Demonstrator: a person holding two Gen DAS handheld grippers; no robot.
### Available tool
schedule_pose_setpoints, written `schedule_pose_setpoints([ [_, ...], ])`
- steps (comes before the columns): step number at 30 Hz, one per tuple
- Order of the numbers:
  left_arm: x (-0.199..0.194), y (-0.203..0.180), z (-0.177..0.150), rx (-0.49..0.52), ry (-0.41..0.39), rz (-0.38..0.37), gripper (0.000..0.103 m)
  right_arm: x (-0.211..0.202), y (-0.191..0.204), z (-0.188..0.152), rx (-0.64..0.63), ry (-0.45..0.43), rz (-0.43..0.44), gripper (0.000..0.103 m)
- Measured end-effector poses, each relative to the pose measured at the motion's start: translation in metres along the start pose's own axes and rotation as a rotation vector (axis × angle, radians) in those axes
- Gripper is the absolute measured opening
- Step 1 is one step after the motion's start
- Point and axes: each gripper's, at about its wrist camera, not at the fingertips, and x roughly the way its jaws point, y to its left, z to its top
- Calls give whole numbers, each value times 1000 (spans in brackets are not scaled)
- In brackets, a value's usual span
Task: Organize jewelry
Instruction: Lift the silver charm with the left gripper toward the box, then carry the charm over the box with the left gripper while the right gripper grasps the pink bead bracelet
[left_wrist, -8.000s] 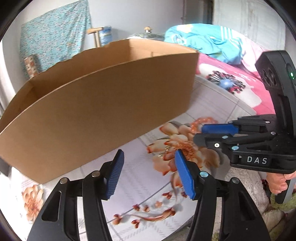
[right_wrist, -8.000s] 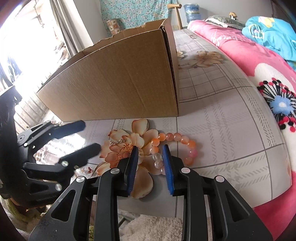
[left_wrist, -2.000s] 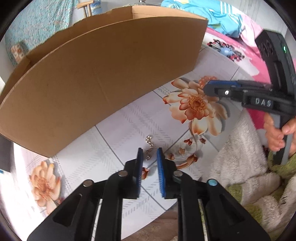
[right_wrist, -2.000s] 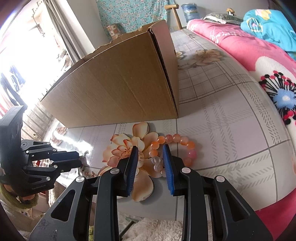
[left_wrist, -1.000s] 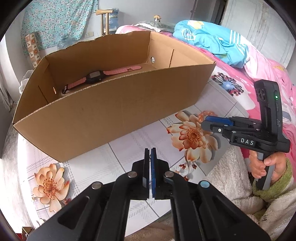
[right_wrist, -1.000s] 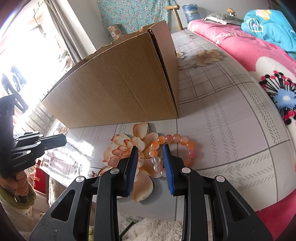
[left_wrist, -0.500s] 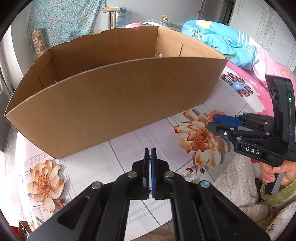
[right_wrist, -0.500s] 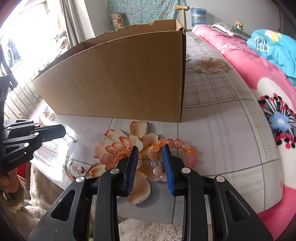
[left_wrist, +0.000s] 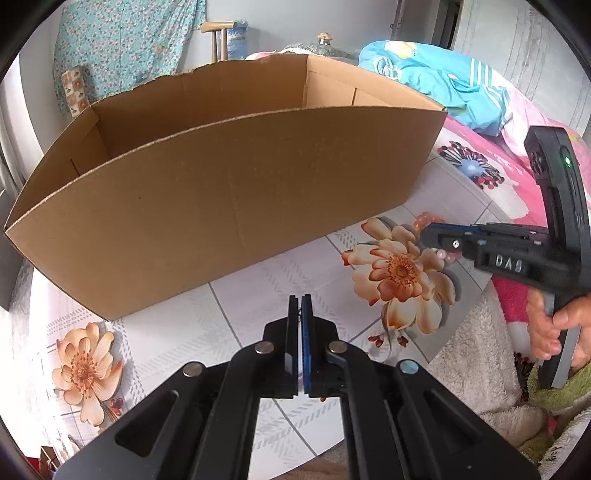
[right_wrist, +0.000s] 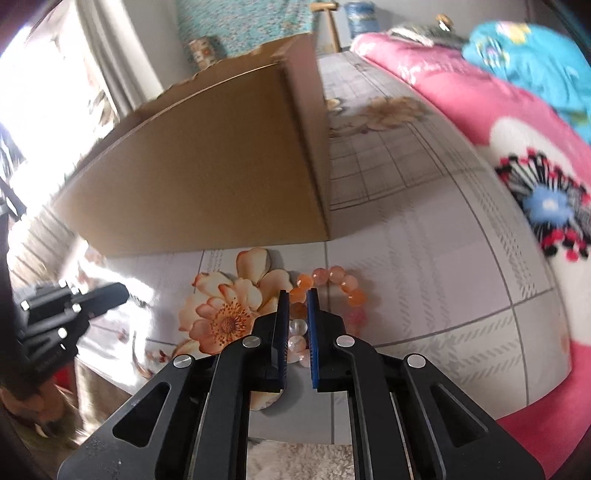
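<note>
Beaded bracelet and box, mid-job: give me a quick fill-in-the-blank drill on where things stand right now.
1. The beaded bracelet lies on the floral tablecloth, just in front of the open cardboard ____.
2. The right gripper has its jaws closing, with the bracelet's ____ between them.
3. The left gripper has its blue pads pressed ____.
4. The bracelet's beads are mostly ____ in colour.

Missing words: box; beads; together; orange
</note>
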Motion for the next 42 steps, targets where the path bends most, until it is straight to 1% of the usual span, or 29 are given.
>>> schedule_pose_setpoints([
  [2,-1,0,-1,2,-3,1,1,-2,-10,1,55,-4,51,7],
  [8,-2,1,-4,5,-10,1,1,-11,-30,3,164,-25,153,7],
  [12,-4,-1,-4,13,-24,3,1,-17,-35,6,221,-45,222,7],
  [18,-10,-3,-4,25,-42,8,1,-28,-42,9,280,-80,308,7],
  [22,-19,-4,-2,30,-67,9,1,-38,-42,8,295,-99,356,7],
  [24,-29,-4,1,32,-92,9,1,-46,-38,12,286,-117,378,7],
  [30,-65,2,14,18,-158,-38,1,-79,-21,28,230,-189,450,7],
  [33,-90,6,29,21,-198,-83,1,-95,-11,43,190,-226,503,7],
  [35,-103,6,40,40,-223,-93,1,-104,-3,55,153,-244,525,7],
  [38,-116,10,61,62,-248,-118,1,-110,5,73,108,-252,555,7],
  [42,-117,16,92,97,-233,-129,1,-104,14,105,49,-228,571,7],
])
